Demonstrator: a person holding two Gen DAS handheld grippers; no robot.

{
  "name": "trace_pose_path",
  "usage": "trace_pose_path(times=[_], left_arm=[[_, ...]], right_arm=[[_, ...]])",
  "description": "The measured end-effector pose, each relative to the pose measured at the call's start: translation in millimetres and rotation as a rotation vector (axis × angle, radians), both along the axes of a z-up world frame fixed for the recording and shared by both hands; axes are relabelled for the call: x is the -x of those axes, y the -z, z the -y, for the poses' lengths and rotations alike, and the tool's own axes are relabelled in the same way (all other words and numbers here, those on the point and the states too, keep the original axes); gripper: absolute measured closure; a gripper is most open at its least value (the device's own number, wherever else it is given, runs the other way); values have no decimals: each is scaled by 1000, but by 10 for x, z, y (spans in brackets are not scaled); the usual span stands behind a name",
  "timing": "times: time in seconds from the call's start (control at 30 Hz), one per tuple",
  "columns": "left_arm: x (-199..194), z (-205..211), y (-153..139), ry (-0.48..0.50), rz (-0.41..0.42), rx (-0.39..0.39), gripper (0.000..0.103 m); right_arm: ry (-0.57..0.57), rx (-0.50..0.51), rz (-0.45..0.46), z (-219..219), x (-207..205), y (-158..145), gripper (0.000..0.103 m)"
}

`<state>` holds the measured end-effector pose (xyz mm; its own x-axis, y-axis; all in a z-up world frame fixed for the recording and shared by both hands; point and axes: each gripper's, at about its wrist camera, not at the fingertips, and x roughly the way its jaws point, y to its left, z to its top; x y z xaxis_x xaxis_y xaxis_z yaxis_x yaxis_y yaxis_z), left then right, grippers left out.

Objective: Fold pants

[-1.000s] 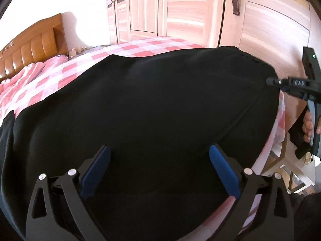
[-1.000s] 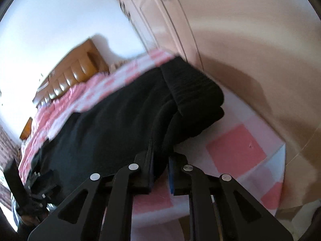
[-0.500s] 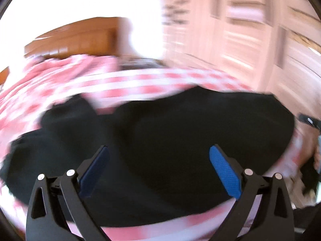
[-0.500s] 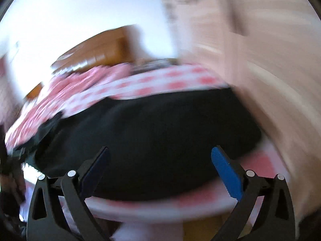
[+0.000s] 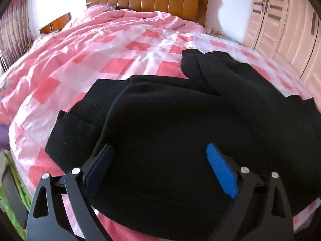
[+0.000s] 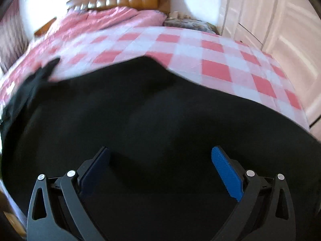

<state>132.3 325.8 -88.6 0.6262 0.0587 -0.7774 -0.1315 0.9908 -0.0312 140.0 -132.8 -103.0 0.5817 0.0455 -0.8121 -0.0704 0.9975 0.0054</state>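
Blue-padded fingers (image 5: pixel 220 170) of the left gripper (image 5: pixel 158 160) stood wide apart but were closing, with nothing pinched between them; they hovered over the near part of the black pants (image 5: pixel 170 120). The right gripper (image 6: pixel 160 166) hung over the same dark cloth with its fingers (image 6: pixel 226 172) spread fully and empty. The pants lay in overlapping folded layers at the foot of the bed (image 5: pixel 90 46), close to its near edge, with a narrower end reaching up toward the middle of the mattress. Around them spread a pink and white checked cover (image 6: pixel 212 46). A wooden headboard (image 5: pixel 156 2) stood at the far end, and pale wardrobe doors (image 5: pixel 280 16) rose on the right.
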Motion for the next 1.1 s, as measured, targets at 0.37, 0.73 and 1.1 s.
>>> trace_pose_path(times=[0.37, 0.73, 1.1], left_arm=[[-181, 585, -754, -72, 87, -38, 2], [-1681, 1730, -289, 93, -204, -184, 12], [-1002, 1016, -704, 76, 38, 47, 96]], right_arm=[[20, -76, 27, 181, 77, -17, 5], [23, -158, 66, 280, 112, -59, 5], [35, -211, 77, 350, 124, -65, 5]])
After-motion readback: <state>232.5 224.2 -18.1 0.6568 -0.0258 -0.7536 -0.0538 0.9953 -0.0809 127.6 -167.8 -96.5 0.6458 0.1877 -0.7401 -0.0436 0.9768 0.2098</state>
